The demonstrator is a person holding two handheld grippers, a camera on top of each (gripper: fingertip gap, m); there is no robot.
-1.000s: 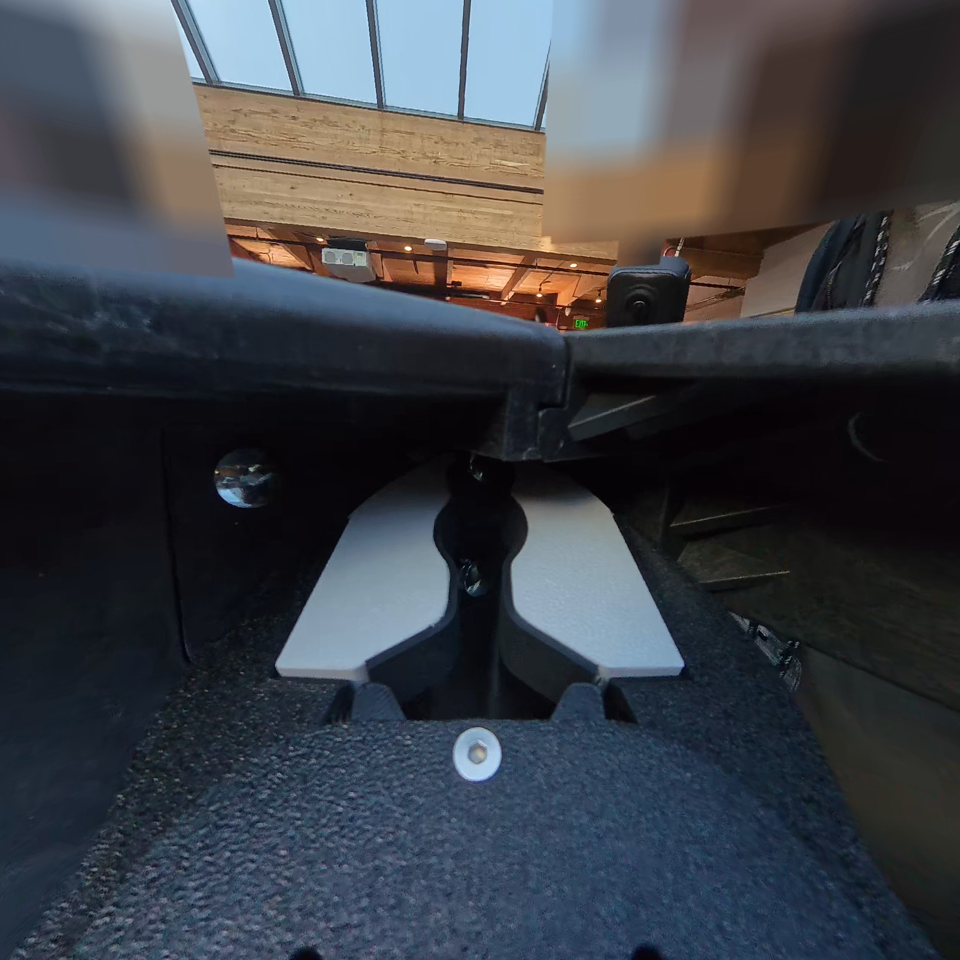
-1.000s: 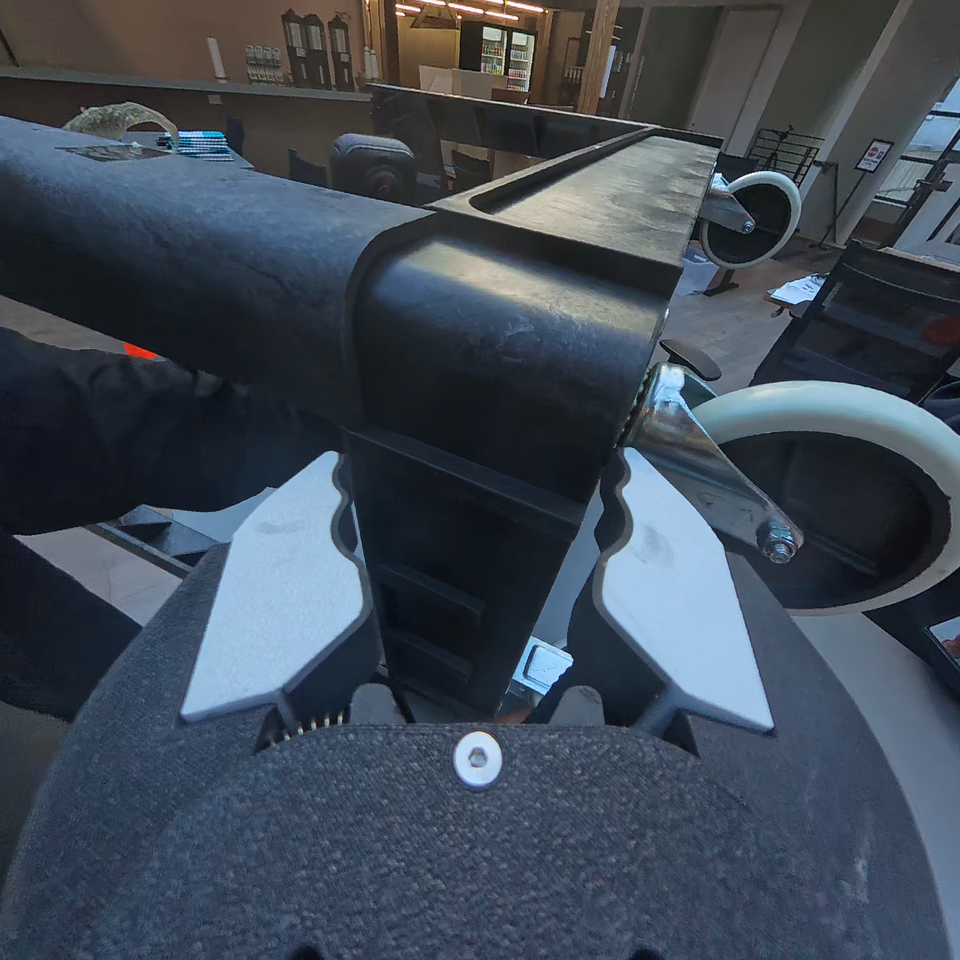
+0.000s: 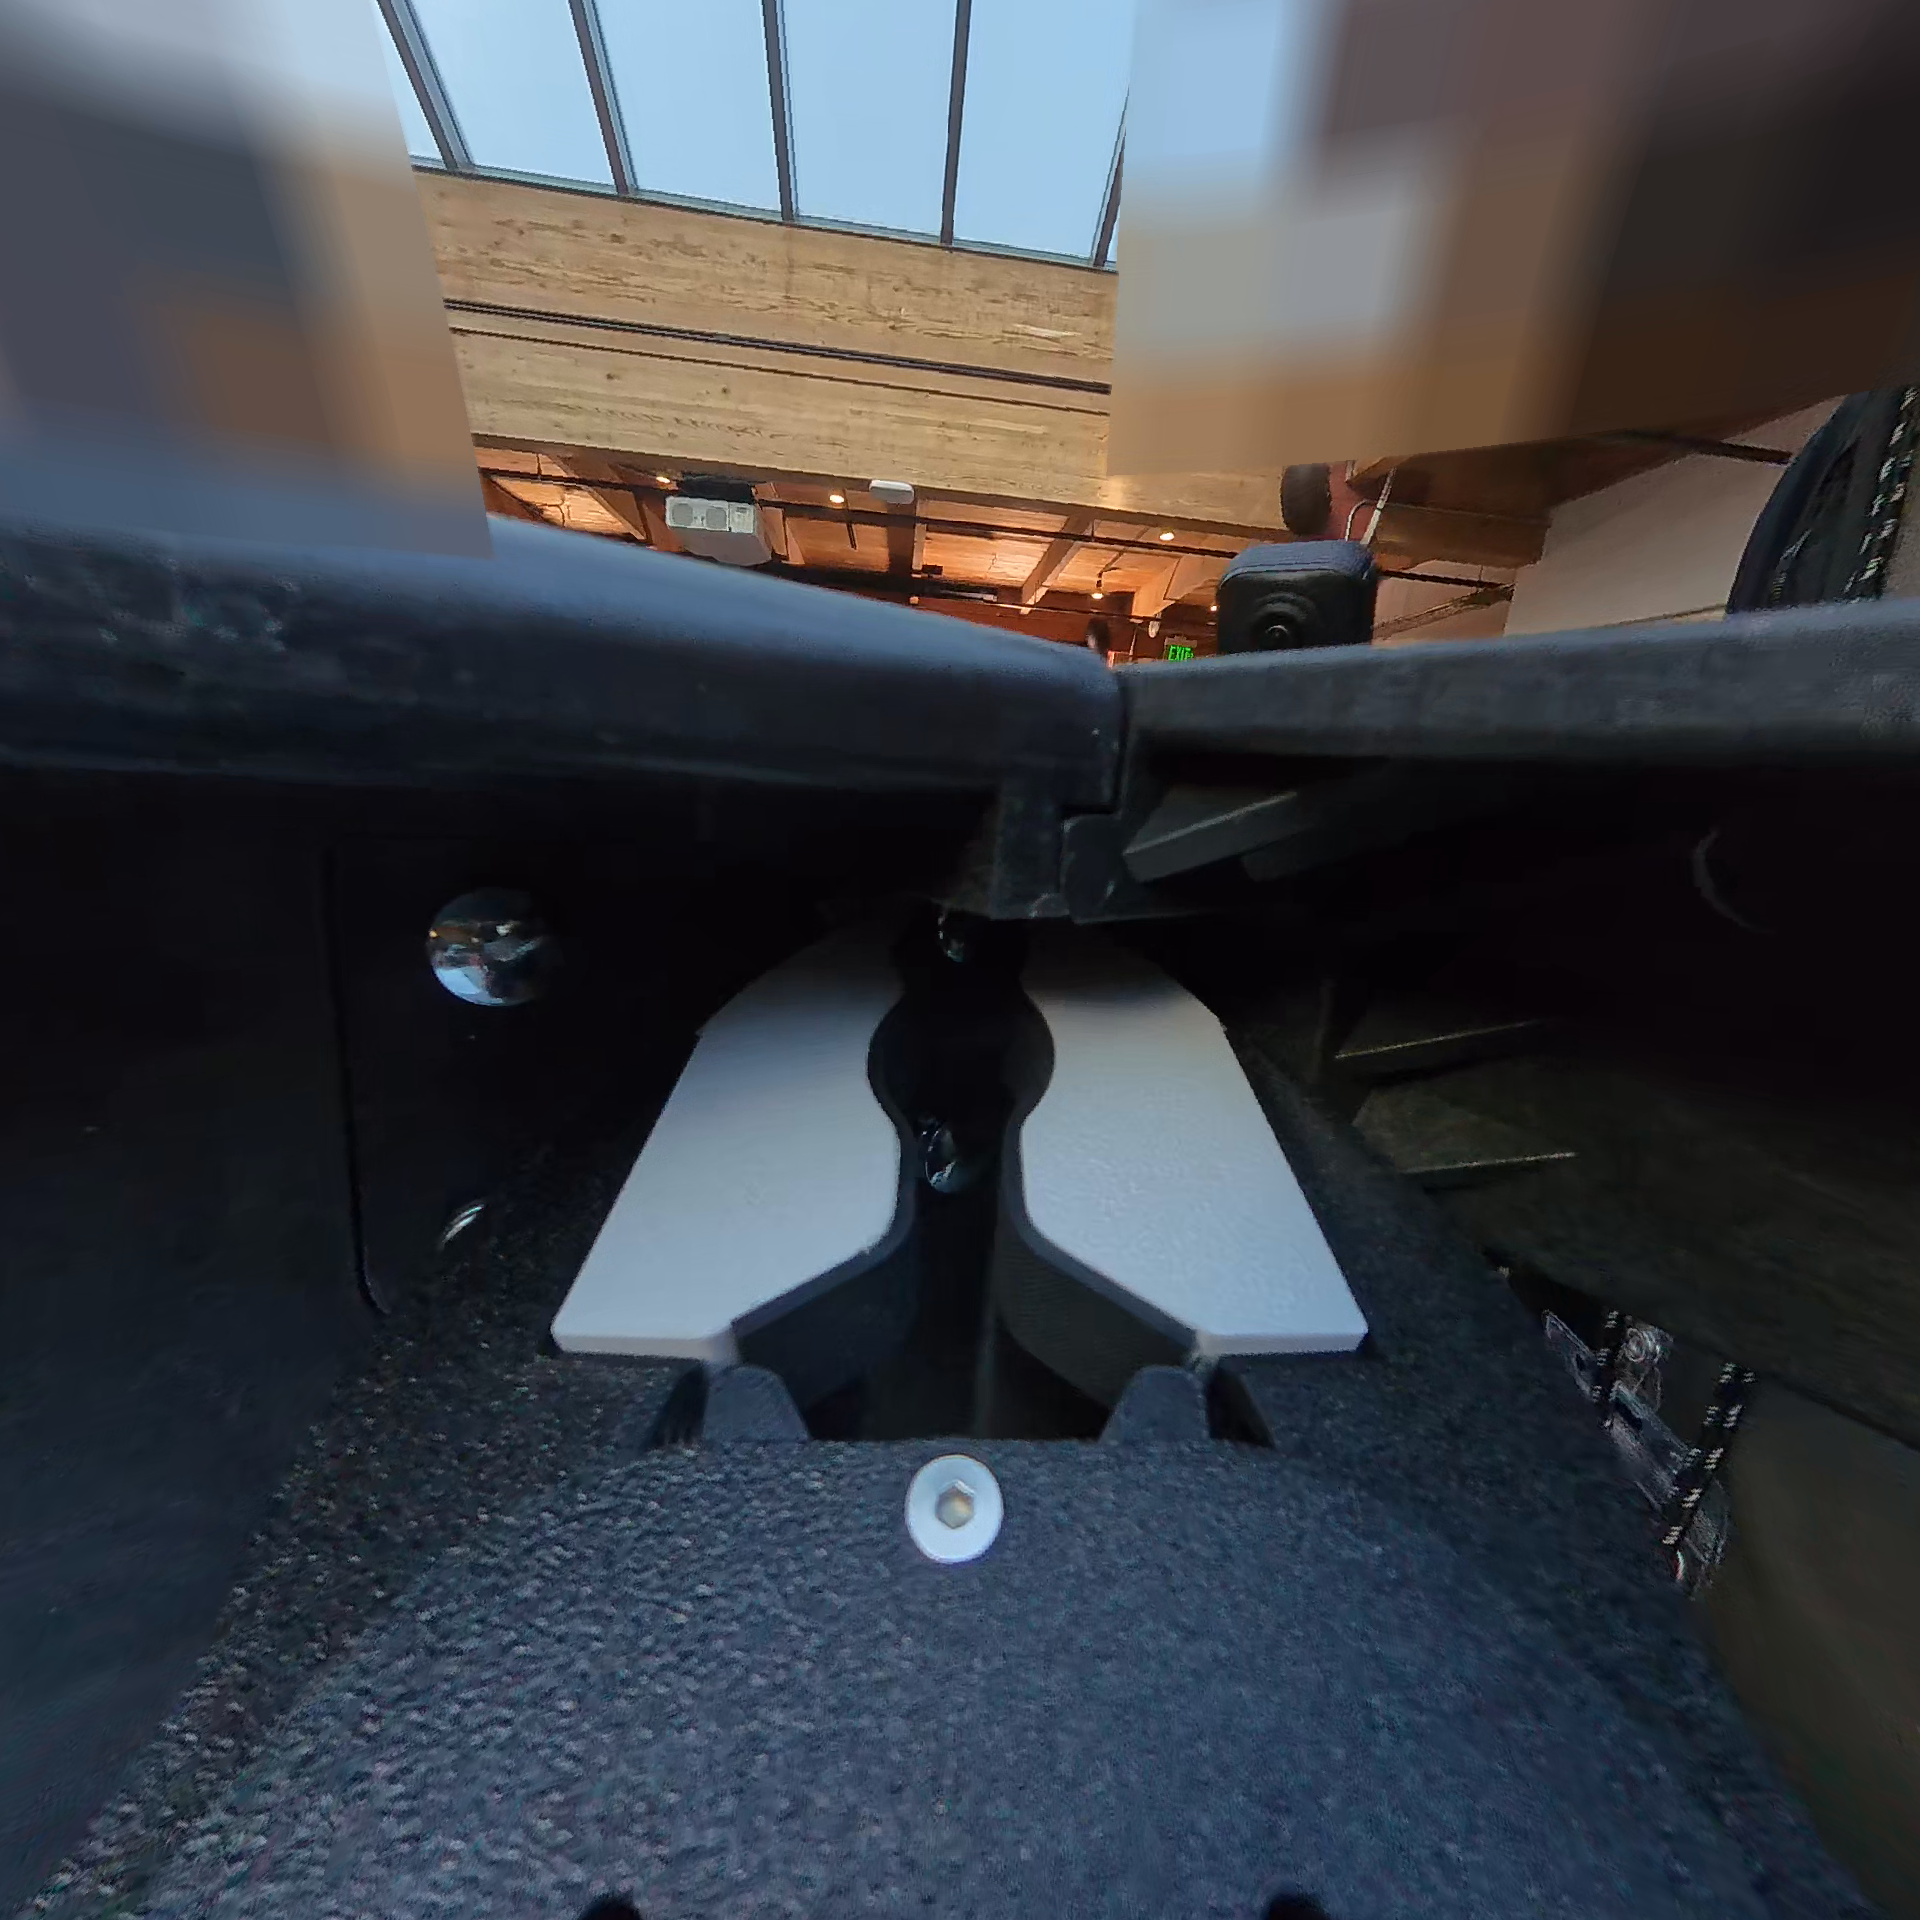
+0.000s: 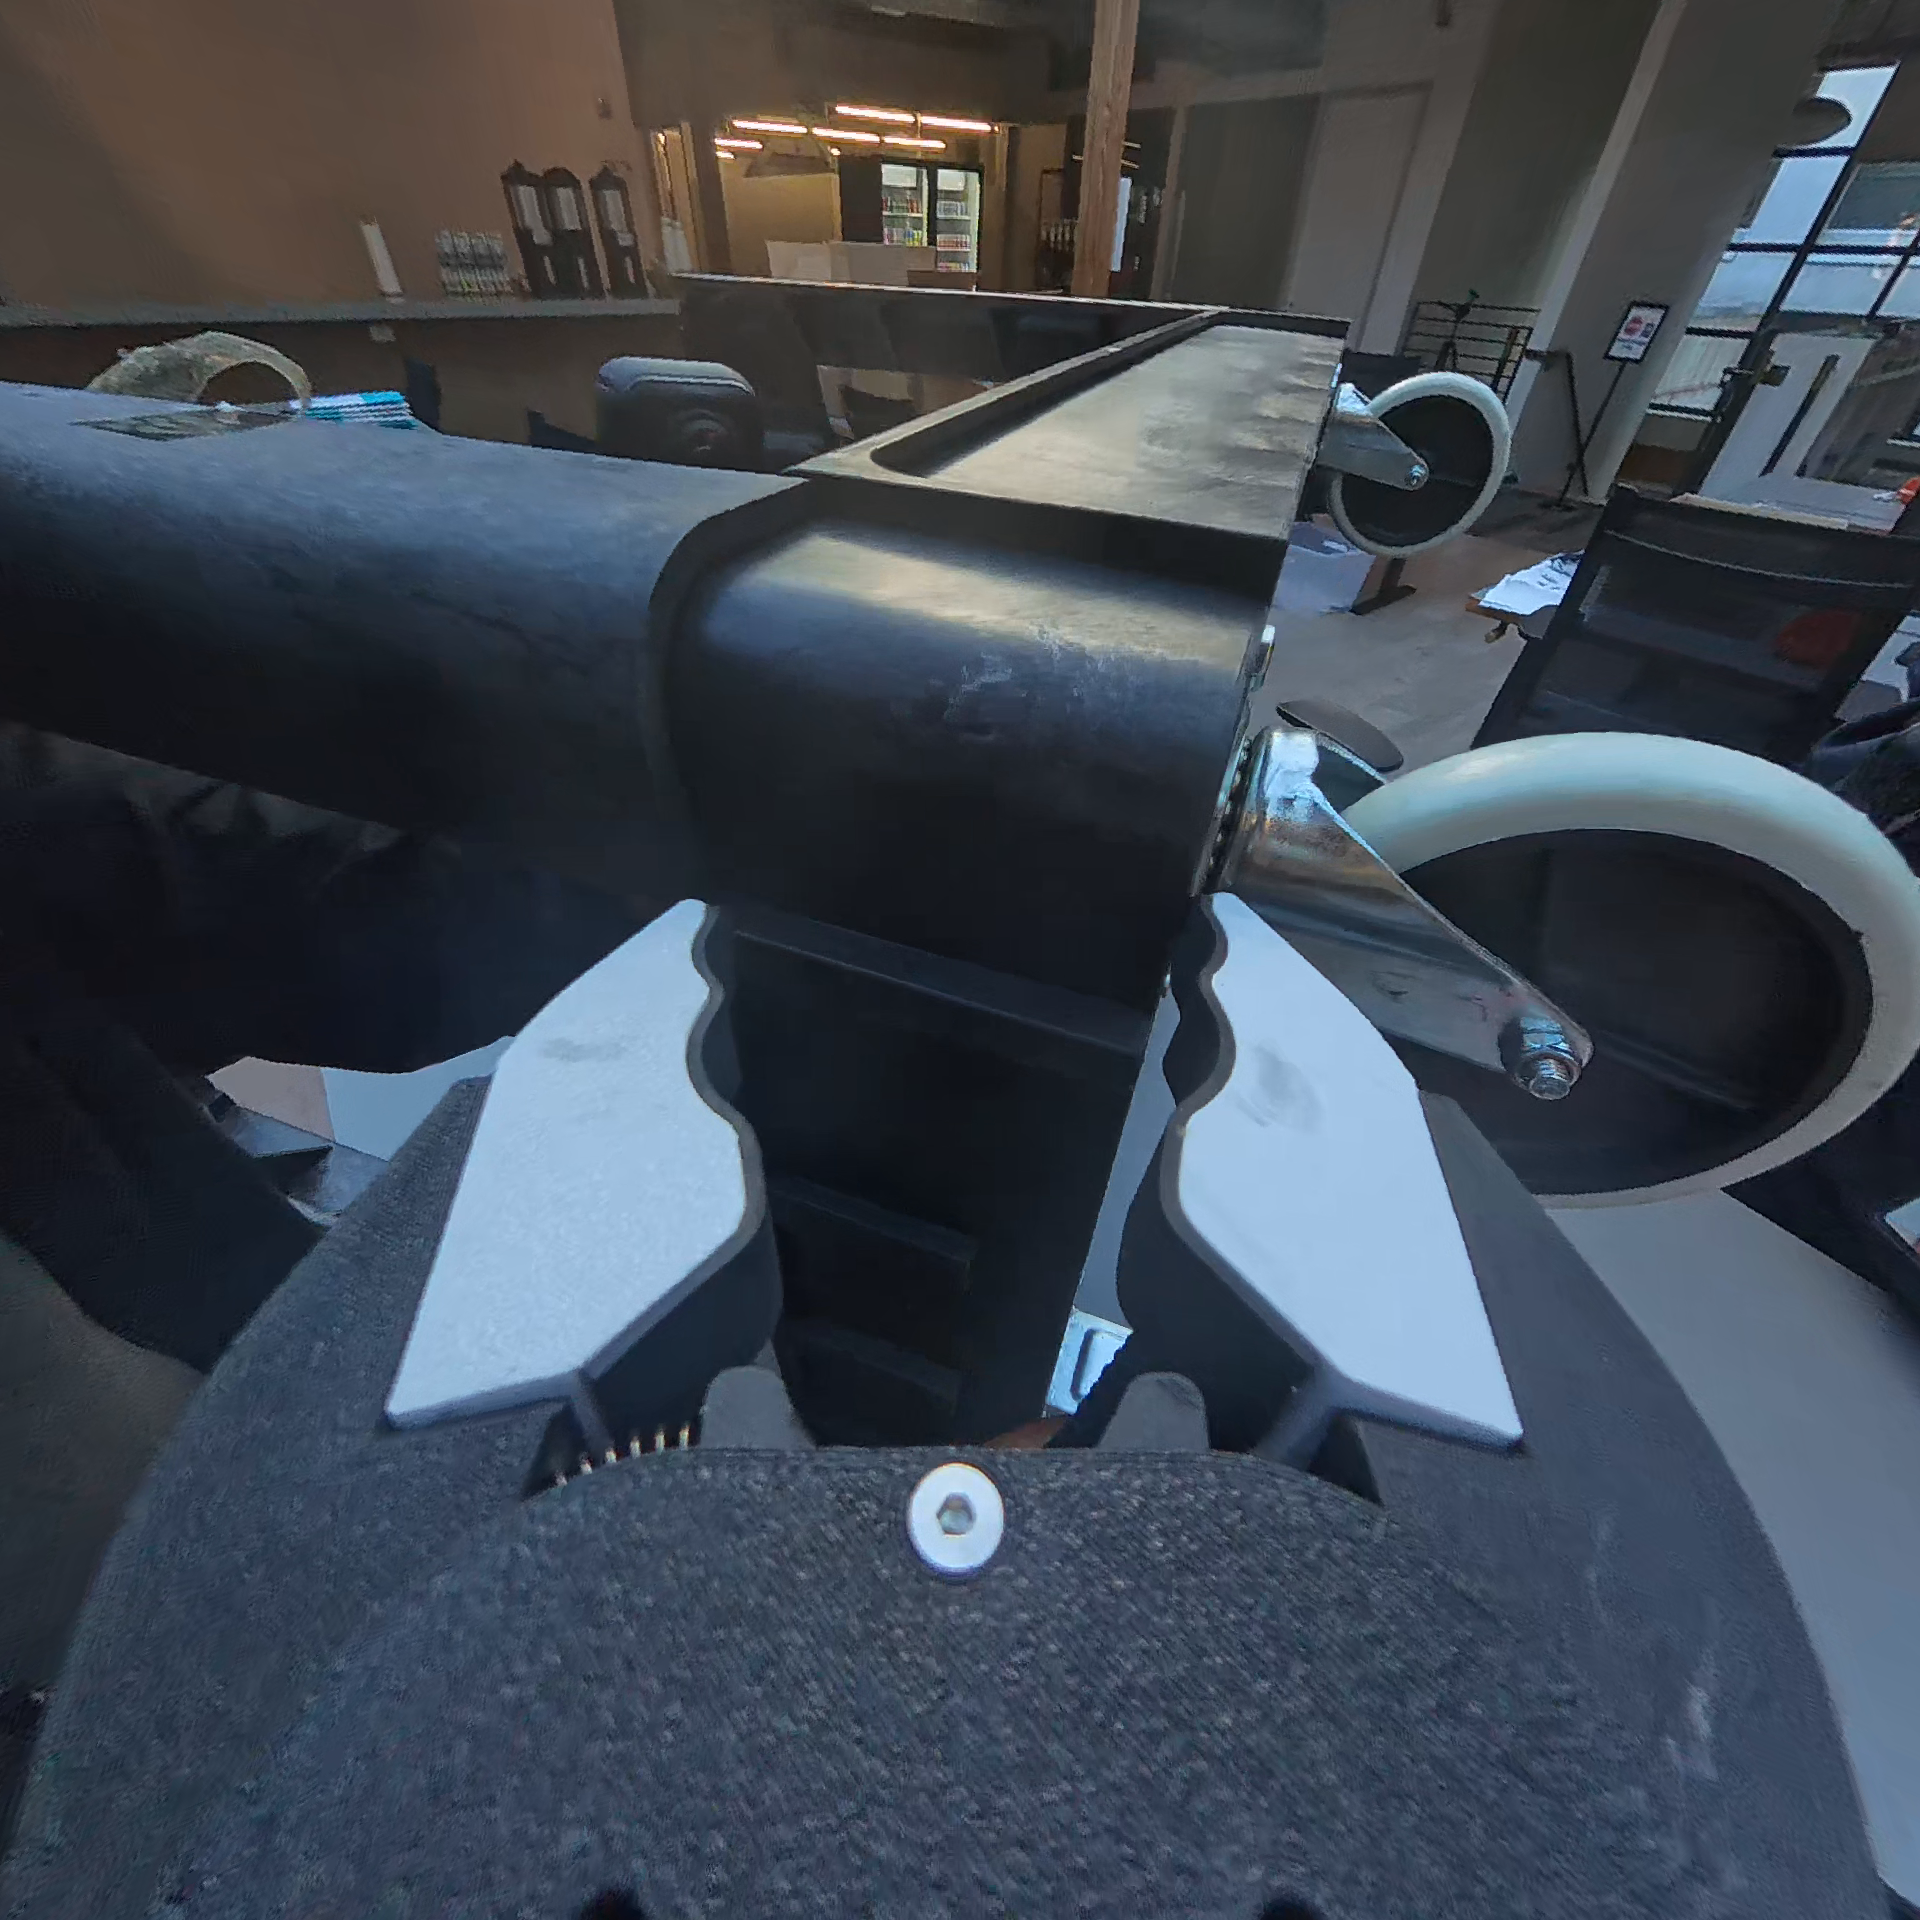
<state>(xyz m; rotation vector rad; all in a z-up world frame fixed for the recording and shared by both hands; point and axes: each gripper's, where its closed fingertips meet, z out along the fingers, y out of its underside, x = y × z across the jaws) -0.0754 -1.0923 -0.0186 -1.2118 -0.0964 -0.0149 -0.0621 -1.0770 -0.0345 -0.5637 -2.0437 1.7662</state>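
Two views, each looking along a handheld tool, show a black plastic cart turned on its side or upside down, its wheels off the floor.

In the right wrist view, the right tool [image 4: 951, 1049] straddles a black upright post [image 4: 925, 1143] of the cart, 1 silver finger on each side. The fingers sit close against the post, so the tool appears clenched around it, just below the rounded corner block [image 4: 945, 717] where a long black rail [image 4: 312, 582] meets a flat black panel [image 4: 1122, 436]. Just right of the tool, a white wheel [image 4: 1662, 831] in a shiny metal bracket [image 4: 1382, 914] juts from the corner. A second white wheel [image 4: 1418, 468] sits at the panel's far end. A dark sleeve [image 4: 208, 894] shows below the rail on the left.

In the left wrist view, the left tool [image 3: 961, 987] reaches into a dark hollow under the cart's black rim [image 3: 540, 665]. Its fingers are nearly together, with only a narrow gap. A small shiny bolt head [image 3: 940, 1153] glints in that gap, but whether the tool grips anything cannot be told. A round metal stud [image 3: 486, 948] shines on the dark wall to the left.

Above are skylights and a wooden wall.
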